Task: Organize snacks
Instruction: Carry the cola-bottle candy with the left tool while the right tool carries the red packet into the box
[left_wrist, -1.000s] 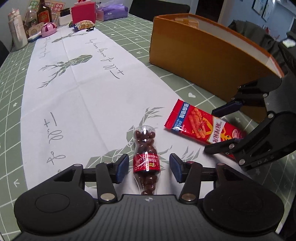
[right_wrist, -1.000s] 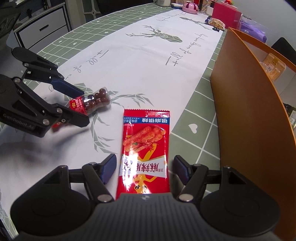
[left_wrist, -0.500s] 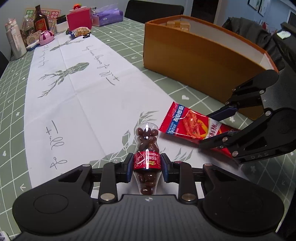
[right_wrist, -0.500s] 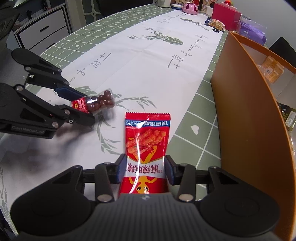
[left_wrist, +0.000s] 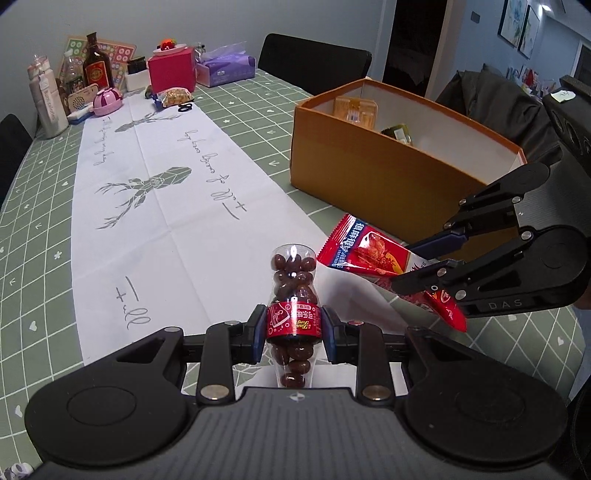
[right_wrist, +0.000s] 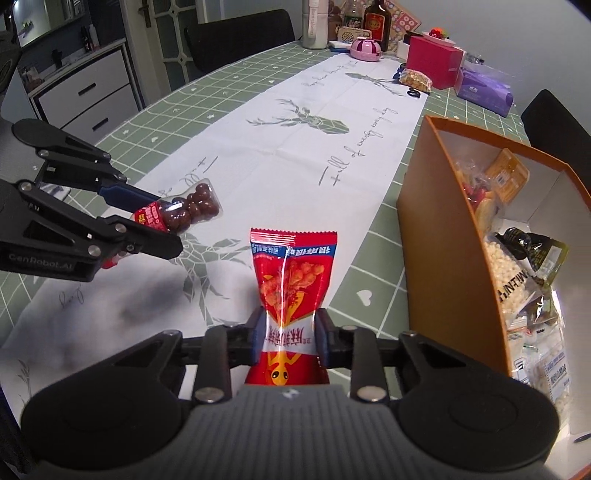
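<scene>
My left gripper (left_wrist: 293, 334) is shut on a small clear bottle of chocolate balls (left_wrist: 293, 291) with a red label, held above the table; it also shows in the right wrist view (right_wrist: 184, 213). My right gripper (right_wrist: 288, 338) is shut on a red snack packet (right_wrist: 291, 273), lifted off the table; the packet also shows in the left wrist view (left_wrist: 373, 254). The orange box (left_wrist: 369, 173) stands to the right, open on top, with several snacks inside (right_wrist: 517, 236).
A white runner with deer prints (left_wrist: 159, 192) lies along the green checked table (left_wrist: 33, 206). At the far end stand bottles (left_wrist: 96, 70), a pink box (left_wrist: 171, 72), a purple tissue pack (left_wrist: 225, 68) and a pink container (left_wrist: 107, 103). Dark chairs (left_wrist: 314, 62) surround the table.
Both grippers closed on their snacks and lifted them off the table: left on the chocolate bottle, right on the red packet. The box interior has come into view.
</scene>
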